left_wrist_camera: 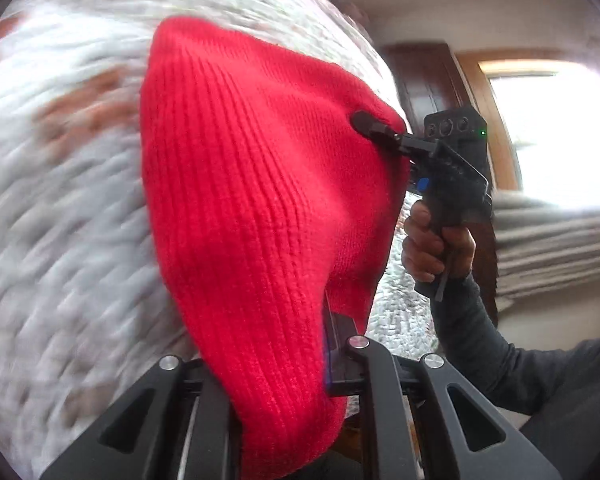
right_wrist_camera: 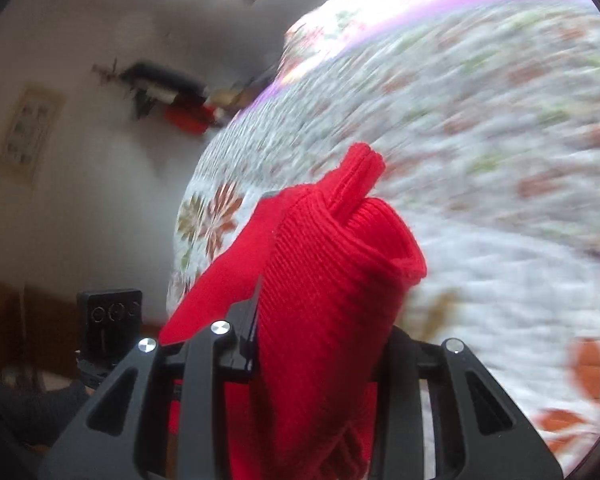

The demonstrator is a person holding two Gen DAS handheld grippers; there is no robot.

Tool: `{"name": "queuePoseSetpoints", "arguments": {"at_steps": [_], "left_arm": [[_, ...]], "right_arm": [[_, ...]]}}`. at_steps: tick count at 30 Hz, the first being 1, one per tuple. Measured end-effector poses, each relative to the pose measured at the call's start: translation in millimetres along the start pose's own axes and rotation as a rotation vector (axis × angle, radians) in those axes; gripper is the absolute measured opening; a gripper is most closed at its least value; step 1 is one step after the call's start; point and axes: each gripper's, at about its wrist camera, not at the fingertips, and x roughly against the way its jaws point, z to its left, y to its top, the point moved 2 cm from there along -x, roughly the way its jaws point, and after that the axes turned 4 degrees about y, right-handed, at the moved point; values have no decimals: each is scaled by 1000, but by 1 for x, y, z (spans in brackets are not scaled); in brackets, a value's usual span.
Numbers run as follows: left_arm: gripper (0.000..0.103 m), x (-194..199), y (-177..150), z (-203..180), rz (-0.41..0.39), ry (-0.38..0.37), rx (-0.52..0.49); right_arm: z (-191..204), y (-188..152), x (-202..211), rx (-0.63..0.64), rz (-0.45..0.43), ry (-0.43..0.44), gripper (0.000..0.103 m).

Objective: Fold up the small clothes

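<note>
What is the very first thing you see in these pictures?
The bright red knitted garment jumps out first: it hangs in the middle of both views, held up off the flowery quilt behind it. The left gripper pinches it at the bottom, and the right gripper, held in a hand, clamps its right edge. The quilt looks smeared and blurry.

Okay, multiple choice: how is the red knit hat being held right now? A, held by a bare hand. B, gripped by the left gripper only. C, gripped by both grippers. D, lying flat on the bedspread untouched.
C: the red knit hat sits clamped in the left gripper, and the right gripper pinches its far edge.
</note>
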Motion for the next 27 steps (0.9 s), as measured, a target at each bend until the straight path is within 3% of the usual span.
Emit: {"name": "queuePoseSetpoints", "arguments": {"at_steps": [2, 3, 4, 5, 6, 8, 10, 11, 13, 16, 18, 20, 24, 27], "left_arm": [[16, -1, -23, 29, -20, 35, 76], [22, -7, -32, 46, -20, 66, 115], [35, -18, -41, 68, -5, 103, 172], [37, -25, -46, 82, 0, 86, 221], [37, -26, -50, 86, -19, 46, 250], [47, -19, -51, 82, -33, 36, 241], [64, -2, -52, 77, -54, 71, 214], [65, 8, -52, 74, -68, 99, 201], [65, 33, -51, 66, -113, 151, 177], [65, 62, -42, 54, -176, 148, 121], [65, 65, -32, 42, -194, 112, 75], [65, 62, -21, 28, -191, 67, 14], [65, 31, -9, 15, -123, 23, -81], [65, -4, -9, 25, -54, 27, -61]], "right_arm": [[7, -11, -45, 25, 65, -10, 32], [8, -17, -57, 22, 87, -17, 35], [6, -22, -70, 12, 108, -44, 43], [4, -26, -71, 4, 100, -65, 46], [4, -26, -67, -8, 86, -65, 50], [3, -27, -40, -50, 4, -93, 80], [1, -29, -9, -86, -67, -140, 82], [2, -34, 3, -108, -85, -146, 81], [6, -37, 12, -126, -98, -136, 76], [11, -38, 4, -130, -69, -103, 63], [13, -34, -13, -115, -35, -102, 46], [13, -27, -27, -101, -21, -134, 11], [17, -23, -20, -66, -92, -196, 6], [-10, -29, -23, -125, -87, -273, 6]]}}
